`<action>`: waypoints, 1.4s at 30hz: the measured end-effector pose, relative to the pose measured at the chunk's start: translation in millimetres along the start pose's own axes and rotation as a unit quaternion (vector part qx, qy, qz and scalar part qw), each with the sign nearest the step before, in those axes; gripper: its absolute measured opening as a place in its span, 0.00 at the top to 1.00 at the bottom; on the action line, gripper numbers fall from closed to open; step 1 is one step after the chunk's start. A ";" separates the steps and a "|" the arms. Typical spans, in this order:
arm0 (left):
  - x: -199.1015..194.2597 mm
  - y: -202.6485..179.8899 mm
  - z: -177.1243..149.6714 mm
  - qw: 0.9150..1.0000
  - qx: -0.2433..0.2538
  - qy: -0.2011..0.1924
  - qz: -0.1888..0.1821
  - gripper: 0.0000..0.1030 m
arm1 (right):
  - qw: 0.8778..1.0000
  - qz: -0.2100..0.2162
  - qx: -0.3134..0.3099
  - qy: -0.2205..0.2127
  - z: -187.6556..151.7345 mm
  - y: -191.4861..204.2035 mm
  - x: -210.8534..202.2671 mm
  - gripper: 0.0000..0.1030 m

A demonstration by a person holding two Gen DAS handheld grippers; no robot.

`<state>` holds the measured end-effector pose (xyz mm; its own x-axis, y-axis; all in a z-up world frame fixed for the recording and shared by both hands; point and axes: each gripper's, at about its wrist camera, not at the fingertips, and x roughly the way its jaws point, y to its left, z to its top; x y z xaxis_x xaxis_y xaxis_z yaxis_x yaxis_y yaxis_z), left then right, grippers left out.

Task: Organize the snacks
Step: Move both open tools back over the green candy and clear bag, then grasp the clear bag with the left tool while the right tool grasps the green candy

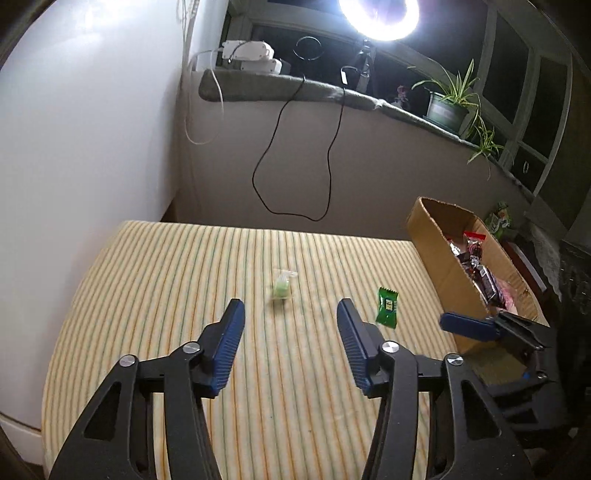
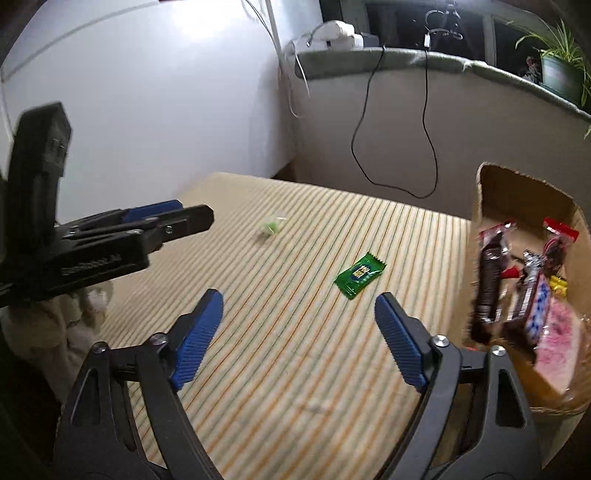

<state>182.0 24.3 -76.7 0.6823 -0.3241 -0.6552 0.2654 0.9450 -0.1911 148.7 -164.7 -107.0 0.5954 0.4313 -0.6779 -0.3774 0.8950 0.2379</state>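
Observation:
A green snack packet (image 1: 387, 307) (image 2: 359, 275) lies on the striped cloth. A small pale-green sweet in clear wrap (image 1: 282, 286) (image 2: 270, 226) lies further back. A cardboard box (image 1: 436, 236) (image 2: 524, 188) at the right holds several wrapped snacks (image 1: 480, 271) (image 2: 517, 288). My left gripper (image 1: 290, 310) is open and empty, just short of the pale sweet; it also shows in the right wrist view (image 2: 173, 218). My right gripper (image 2: 299, 301) is open and empty, just short of the green packet; one finger shows in the left wrist view (image 1: 469, 326) beside the box.
The striped cloth (image 1: 184, 280) (image 2: 295, 350) covers the table, which meets a white wall (image 1: 74, 147) at the left. Behind it a ledge (image 1: 332, 94) carries cables, a ring lamp (image 1: 380, 18) and a potted plant (image 1: 448, 107).

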 end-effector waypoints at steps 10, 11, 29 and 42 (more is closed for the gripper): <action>40.6 0.3 5.3 0.999 0.040 0.032 -0.011 0.58 | 0.995 -0.080 0.048 0.044 -0.6 -12.4 54.4 0.39; 45.8 0.2 6.5 0.998 0.043 0.034 -0.012 0.58 | 0.994 -0.086 0.053 0.048 -0.7 -14.3 58.1 0.39; 85.1 4.1 12.4 0.996 0.056 0.059 -0.023 0.70 | 0.989 -0.129 0.047 0.058 18.4 -16.6 82.7 0.46; 82.6 4.0 11.4 0.997 0.049 0.051 -0.009 0.81 | 0.993 -0.097 0.036 0.053 17.5 -16.8 75.8 0.78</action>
<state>247.1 0.8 -123.2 0.6059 -0.3297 -0.7241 0.3460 0.9287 -0.1334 212.6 -145.1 -150.2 0.5730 0.2381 -0.7842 -0.2085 0.9677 0.1415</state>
